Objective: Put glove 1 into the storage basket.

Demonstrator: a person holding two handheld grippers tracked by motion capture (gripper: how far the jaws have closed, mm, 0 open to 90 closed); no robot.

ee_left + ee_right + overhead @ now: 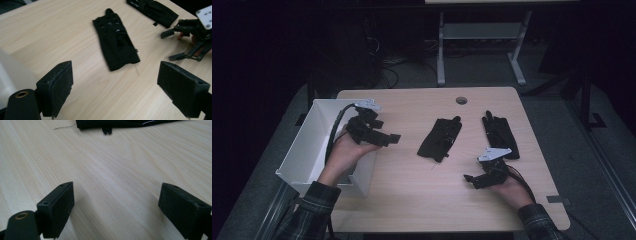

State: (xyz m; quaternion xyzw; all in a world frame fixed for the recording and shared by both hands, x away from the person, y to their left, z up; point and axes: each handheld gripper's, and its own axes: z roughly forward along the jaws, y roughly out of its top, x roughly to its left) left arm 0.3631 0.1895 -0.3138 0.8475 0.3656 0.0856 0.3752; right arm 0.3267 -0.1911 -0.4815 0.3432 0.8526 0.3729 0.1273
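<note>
A pale wood-grain bench [412, 190] with rounded corners and a small round hole [461, 100] near its far edge carries two flat black gloves. The nearer-centre glove [440, 138] lies just in front of that hole, a soft, matte fabric piece with one finger tip pointing toward the hole; in the left gripper view the same glove [115, 47] shows small pale marks along its fingers and a thin loose thread at its near corner. The second glove [499, 135] lies to the right of the hole, apart from the first, long and narrow, with its cuff end toward the person.

A white box [309, 145] with smooth, straight walls and an open top hangs at the bench's left edge, well left of the hole. The left gripper [387, 137] is held above the box's right wall, jaws spread wide and empty; its pads [61, 91] look fuzzy, like worn felt. The right gripper [472, 181] sits low over bare wood, in front of the second glove, jaws also spread wide with nothing between them; its blocky black fingers [58, 207] are smooth and hard-edged. A grey three-cornered plate tops each gripper, and plaid sleeves [309, 210] cover the person's forearms
</note>
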